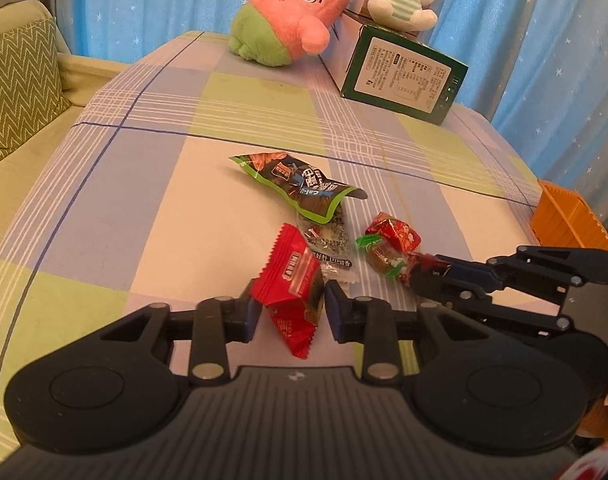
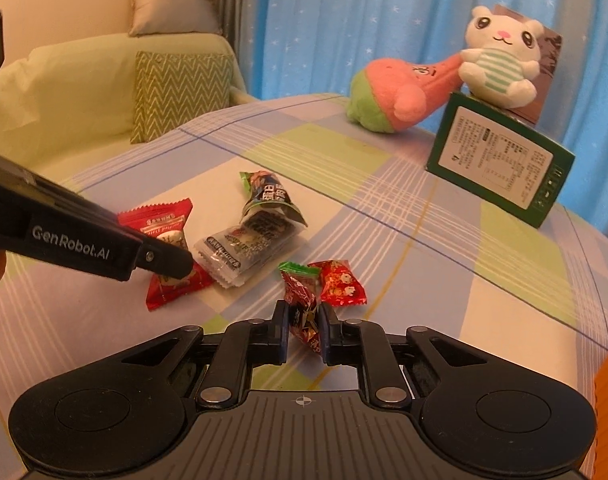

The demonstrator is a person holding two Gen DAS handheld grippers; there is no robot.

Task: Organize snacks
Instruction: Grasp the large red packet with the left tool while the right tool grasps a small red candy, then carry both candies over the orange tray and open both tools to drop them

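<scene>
Both hands are loaded: my left gripper (image 1: 291,307) is clamped on the red sachet (image 1: 293,280), its pads pinching the wrapper's sides, and my right gripper (image 2: 302,330) is clenched tight on a dark red candy (image 2: 301,308), jaws squeezed right in on the twisted wrapper. Taking the red sachet as my marker: just beyond it lies the clear seaweed packet (image 1: 328,242), touching it, and past that the green-edged packet (image 1: 299,180) overlaps the clear one. To the sachet's right sits the bright red candy (image 1: 392,234), beside the one I'm gripping. Farther right, at the edge of the checked tablecloth (image 1: 163,184), there's an orange crate (image 1: 568,220), probably where these belong. Well beyond, a green box (image 1: 404,74) and two plush toys (image 1: 287,28). I reckon this is the pick-up step, grasps made and nothing lifted clear. Next calls for raising both pieces cleanly, without dragging their neighbours, then carrying them rightward to the crate.
</scene>
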